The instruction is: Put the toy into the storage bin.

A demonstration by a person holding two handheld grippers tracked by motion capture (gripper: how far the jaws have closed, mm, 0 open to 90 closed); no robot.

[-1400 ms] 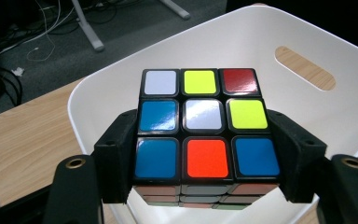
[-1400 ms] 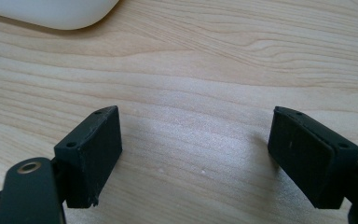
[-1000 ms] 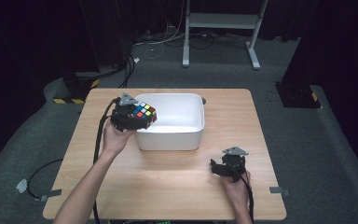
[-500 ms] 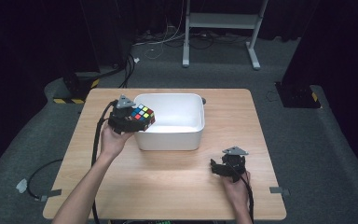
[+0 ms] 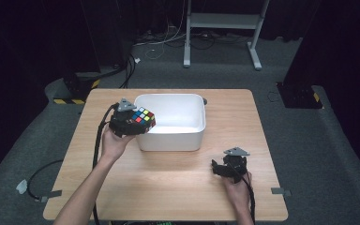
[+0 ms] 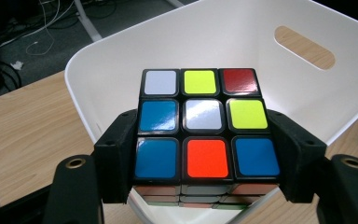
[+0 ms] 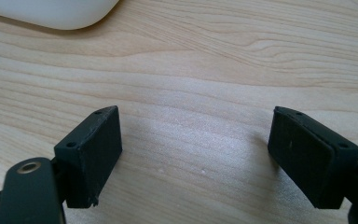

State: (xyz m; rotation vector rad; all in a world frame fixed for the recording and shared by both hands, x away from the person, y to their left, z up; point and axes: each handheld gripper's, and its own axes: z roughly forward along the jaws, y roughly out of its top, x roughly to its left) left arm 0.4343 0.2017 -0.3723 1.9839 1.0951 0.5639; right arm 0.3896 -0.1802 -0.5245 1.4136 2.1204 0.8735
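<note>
Left gripper [image 5: 138, 123] raised at the left rim of the white rectangular plastic tub [image 5: 171, 140], fingers [image 6: 116, 158] clamped on the two opposite sides of a black-framed puzzle cube with coloured square stickers [image 5: 143, 118]. Cube held clear of the light wooden counter [image 5: 168, 187], partly over the tub's left wall and partly over its inside. Seen in the left gripper view [image 6: 207, 156]: cube [image 6: 205, 123] gripped low on both flanks, top face turned toward the camera. Top face, far row: white, yellow, dark red; middle row: blue, white, yellow; near row: blue, orange-red, blue. Behind the cube, the tub's [image 6: 242, 42] bare white inner wall with an oval handle slot cut through, wood showing through the slot. Black cable trailing from the left gripper down along the forearm and off the counter's near edge.

Right gripper [image 5: 222, 168] low on the counter near its right front corner, well apart from the tub, grey three-cornered plate on top. In the right gripper view [image 7: 209, 154]: fingers [image 7: 93, 149] spread wide, nothing between them, bare wood grain [image 7: 200, 84] below and a rounded white corner of the tub [image 7: 51, 11] at the upper left. Tub near the middle of the counter, closer to the far edge, nothing visible inside.
</note>
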